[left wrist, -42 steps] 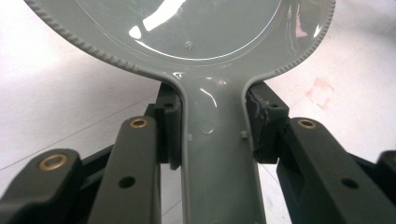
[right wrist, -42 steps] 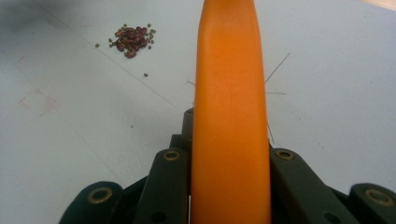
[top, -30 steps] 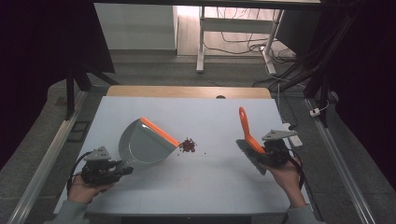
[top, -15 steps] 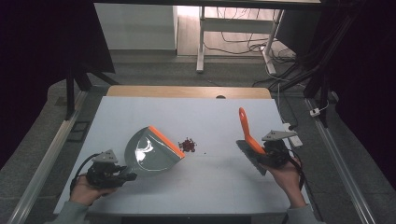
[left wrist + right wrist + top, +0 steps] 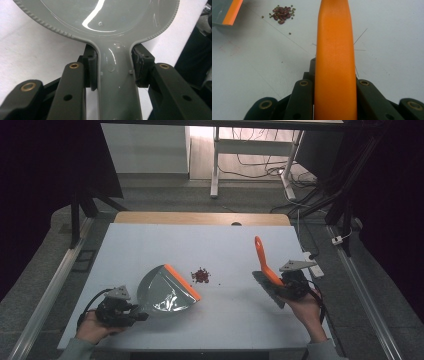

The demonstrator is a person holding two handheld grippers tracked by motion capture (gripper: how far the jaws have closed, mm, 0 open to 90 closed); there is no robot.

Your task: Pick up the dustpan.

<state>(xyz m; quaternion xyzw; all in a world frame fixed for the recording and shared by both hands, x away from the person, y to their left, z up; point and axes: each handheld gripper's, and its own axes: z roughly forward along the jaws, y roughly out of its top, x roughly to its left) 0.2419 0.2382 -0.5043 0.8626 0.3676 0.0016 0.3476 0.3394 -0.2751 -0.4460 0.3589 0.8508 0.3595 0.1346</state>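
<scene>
Sweeping job: left claw (image 5: 131, 312) is pinching the dustpan (image 5: 165, 290) by its grey handle, pads tight on both sides of the neck in the left gripper view (image 5: 116, 75); right claw (image 5: 285, 287) is pinching the brush (image 5: 267, 270) by its orange handle, which points up and away toward the far side; bristle head sits low by the hand, near the right edge of the counter (image 5: 150, 240).

The bean pile (image 5: 201, 275), small dark-red bits w/ a few green strays, lies mid-counter, just right of the pan's orange lip (image 5: 182, 281) and well left of the brush; not touching either.

To do the step well, my read:
- get the pan's lip flat on the counter first, mouth facing the pile; it looks tilted now, so beans could slip under a raised edge;
- bring the brush in from the right of the pile, bristles down, and draw leftward toward the lip in short light strokes; a hard flick would prob. scatter round beans;
- hold the pan firmly against the push; the grip is far back on the handle, so it may pivot;
- finish w/ a pass for the loose strays (image 5: 290, 33) on the near side of the heap.
</scene>
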